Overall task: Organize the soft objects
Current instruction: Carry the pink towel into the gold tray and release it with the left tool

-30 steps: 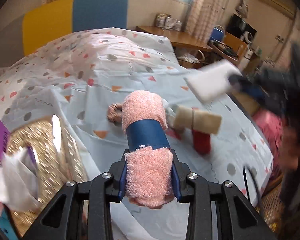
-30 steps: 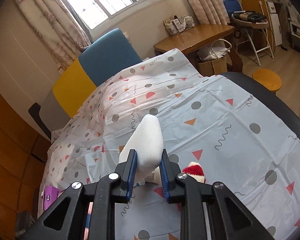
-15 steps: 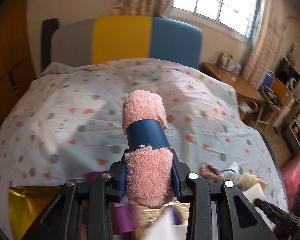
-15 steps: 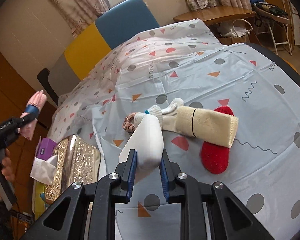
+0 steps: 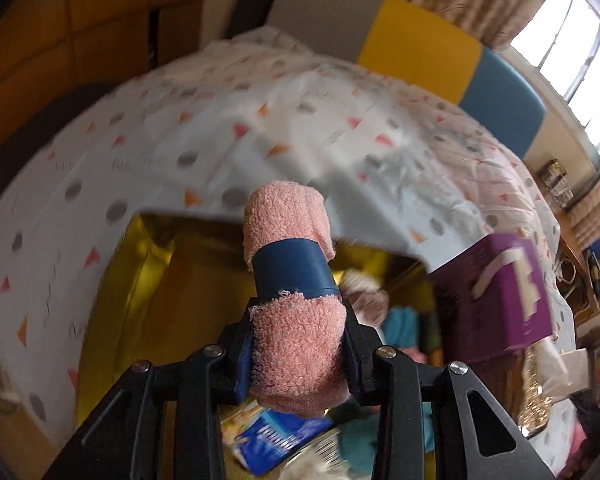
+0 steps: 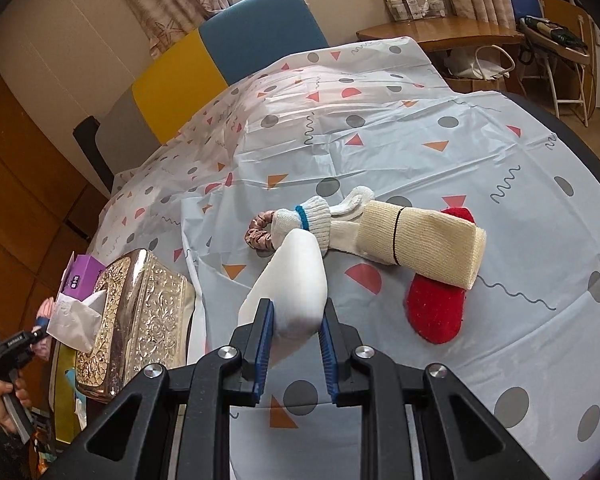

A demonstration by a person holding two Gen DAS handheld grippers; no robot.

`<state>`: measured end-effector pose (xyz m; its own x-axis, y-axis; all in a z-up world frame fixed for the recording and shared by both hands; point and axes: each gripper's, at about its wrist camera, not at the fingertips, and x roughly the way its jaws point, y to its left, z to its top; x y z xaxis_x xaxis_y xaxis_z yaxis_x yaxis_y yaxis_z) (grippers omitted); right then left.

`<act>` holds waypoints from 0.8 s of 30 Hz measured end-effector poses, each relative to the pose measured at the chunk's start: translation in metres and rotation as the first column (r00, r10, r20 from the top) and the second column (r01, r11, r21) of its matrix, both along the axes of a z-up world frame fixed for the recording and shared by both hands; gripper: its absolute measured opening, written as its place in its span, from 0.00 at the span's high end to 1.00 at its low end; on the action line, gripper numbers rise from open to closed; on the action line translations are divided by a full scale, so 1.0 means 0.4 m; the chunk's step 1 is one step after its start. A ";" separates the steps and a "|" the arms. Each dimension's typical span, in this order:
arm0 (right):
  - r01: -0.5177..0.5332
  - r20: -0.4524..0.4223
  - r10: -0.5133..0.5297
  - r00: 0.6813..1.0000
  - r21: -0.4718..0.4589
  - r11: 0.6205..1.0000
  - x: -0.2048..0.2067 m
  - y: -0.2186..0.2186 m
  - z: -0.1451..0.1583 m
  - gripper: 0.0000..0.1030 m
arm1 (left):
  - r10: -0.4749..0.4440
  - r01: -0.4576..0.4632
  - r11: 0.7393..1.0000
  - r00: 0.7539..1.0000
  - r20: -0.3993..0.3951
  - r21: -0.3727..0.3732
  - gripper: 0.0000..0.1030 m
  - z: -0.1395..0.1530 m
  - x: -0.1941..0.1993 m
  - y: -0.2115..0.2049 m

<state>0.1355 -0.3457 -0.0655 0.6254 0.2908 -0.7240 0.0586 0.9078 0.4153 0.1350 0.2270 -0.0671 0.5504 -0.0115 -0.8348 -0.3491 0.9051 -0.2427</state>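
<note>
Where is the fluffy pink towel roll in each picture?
Left wrist view: the pink towel roll with its blue band fills the lower middle, clamped in the left gripper.
Right wrist view: only a small pink bit shows at the far left edge, behind the tissue.
Shared landmark: the purple box, right of the roll in the left view, beside the shiny tissue box in the right view.

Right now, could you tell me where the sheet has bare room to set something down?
Free: the patterned sheet beyond the beige rolled cloth, and right of the red sock. Crowded: around the pink scrunchie and beside the ornate gold tissue box.
</note>
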 end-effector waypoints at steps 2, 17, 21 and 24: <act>0.000 -0.004 0.000 1.000 -0.005 1.000 -0.001 0.003 -0.002 0.79 | 0.004 -0.005 0.999 1.000 -0.028 -0.036 0.64 -0.041 -0.004 0.004; 0.039 -0.043 -0.041 0.998 -0.051 0.998 -0.008 0.004 -0.022 0.79 | -0.015 0.014 0.998 1.000 0.021 0.061 0.35 -0.039 -0.038 -0.066; 0.055 -0.042 -0.057 0.997 -0.040 0.998 -0.011 -0.003 -0.020 0.79 | -0.031 0.020 0.986 0.998 0.063 0.164 0.28 -0.013 -0.102 -0.096; 0.069 -0.026 -0.070 0.997 -0.030 0.997 -0.018 -0.009 -0.003 0.79 | -0.036 0.016 0.979 0.994 0.099 0.202 0.20 0.004 -0.147 -0.106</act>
<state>0.1283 -0.3493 -0.0667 0.6232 0.2261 -0.7486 0.1328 0.9128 0.3862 0.0761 0.1845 -0.0654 0.6346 0.1355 -0.7609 -0.3076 0.9474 -0.0879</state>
